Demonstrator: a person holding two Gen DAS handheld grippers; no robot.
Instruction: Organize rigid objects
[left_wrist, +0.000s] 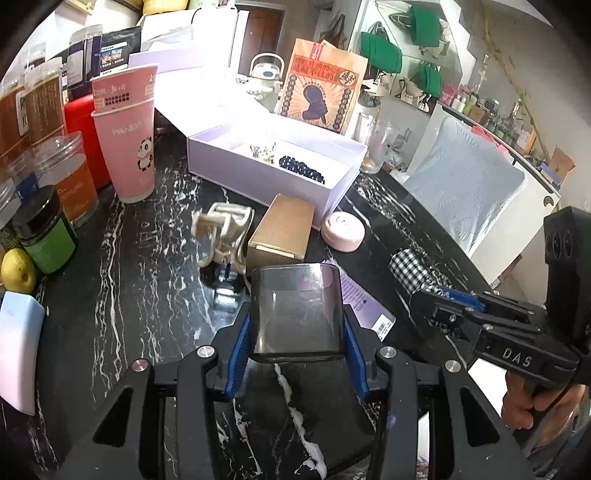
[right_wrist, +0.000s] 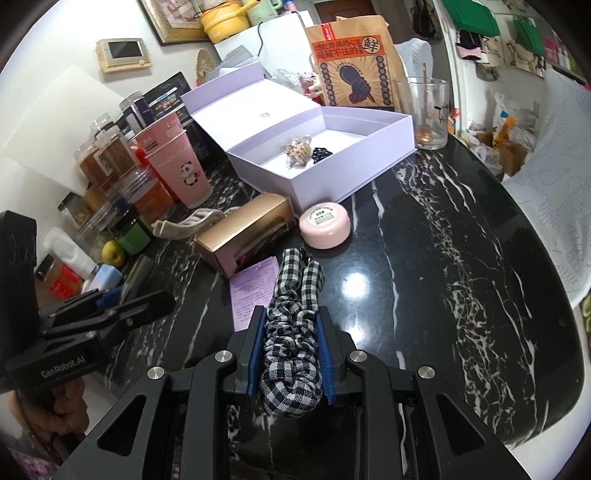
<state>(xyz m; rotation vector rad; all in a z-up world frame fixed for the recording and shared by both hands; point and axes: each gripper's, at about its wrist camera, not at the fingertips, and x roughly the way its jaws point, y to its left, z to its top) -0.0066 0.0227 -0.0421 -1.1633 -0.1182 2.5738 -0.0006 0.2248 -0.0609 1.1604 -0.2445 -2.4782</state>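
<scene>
My left gripper (left_wrist: 295, 325) is shut on a clear smoky plastic case (left_wrist: 295, 310), held just above the black marble table (left_wrist: 129, 295). My right gripper (right_wrist: 291, 314) is shut on a black-and-white checked fabric scrunchie (right_wrist: 291, 332), which trails forward onto the table. In the left wrist view the right gripper (left_wrist: 424, 301) reaches in from the right with the scrunchie (left_wrist: 410, 266). Behind stands an open lilac box (right_wrist: 332, 184) (left_wrist: 258, 184) with a beaded clip (right_wrist: 297, 151) and a black clip (right_wrist: 322, 153) inside. In front of it lie a gold box (right_wrist: 243, 232), a pink round tin (right_wrist: 324, 224) and a beige claw clip (left_wrist: 221, 229).
A pink panda cup (left_wrist: 125, 136), jars (left_wrist: 70, 184), a green-labelled pot (left_wrist: 48, 236) and a lemon (left_wrist: 16, 271) crowd the left side. A lilac leaflet (right_wrist: 255, 291) lies under the scrunchie. A drinking glass (right_wrist: 428, 110) and a paper bag (right_wrist: 351, 59) stand behind the box.
</scene>
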